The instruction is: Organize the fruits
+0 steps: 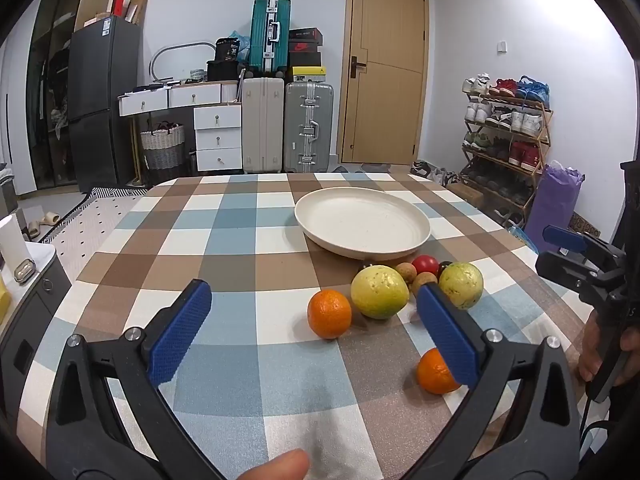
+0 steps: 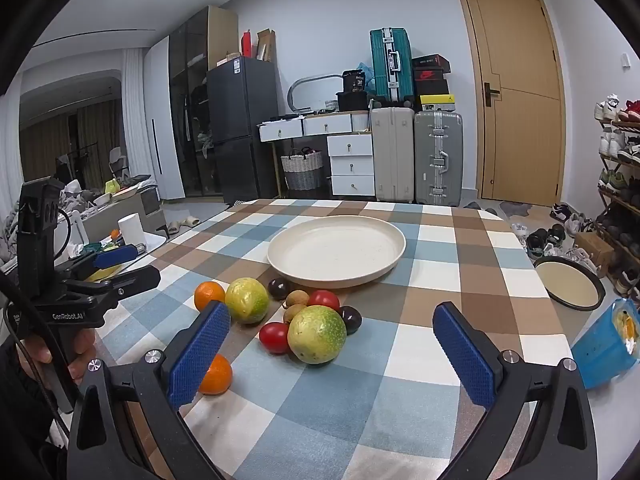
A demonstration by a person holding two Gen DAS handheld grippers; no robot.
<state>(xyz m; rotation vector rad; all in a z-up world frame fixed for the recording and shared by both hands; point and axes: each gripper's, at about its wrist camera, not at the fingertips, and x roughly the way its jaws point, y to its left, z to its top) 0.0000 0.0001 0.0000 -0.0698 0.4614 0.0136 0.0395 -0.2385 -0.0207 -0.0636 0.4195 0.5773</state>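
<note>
A cream plate (image 1: 362, 222) (image 2: 336, 250) sits empty on the checked table. In front of it lies a cluster of fruit: two yellow-green guavas (image 1: 379, 291) (image 2: 317, 334), two oranges (image 1: 329, 313) (image 2: 216, 374), red tomatoes (image 2: 274, 337), dark plums (image 2: 279, 287) and small brown fruits (image 2: 297, 299). My left gripper (image 1: 314, 300) is open and empty, above the table just short of the oranges. My right gripper (image 2: 332, 322) is open and empty, in front of the near guava. Each gripper shows at the edge of the other's view.
The table's checked cloth (image 1: 224, 240) ends at a rounded far edge. A blue bag (image 2: 608, 344) and a round cream-and-black stool (image 2: 570, 284) stand to the right of the table. Suitcases, drawers and a shoe rack (image 1: 508, 136) line the walls behind.
</note>
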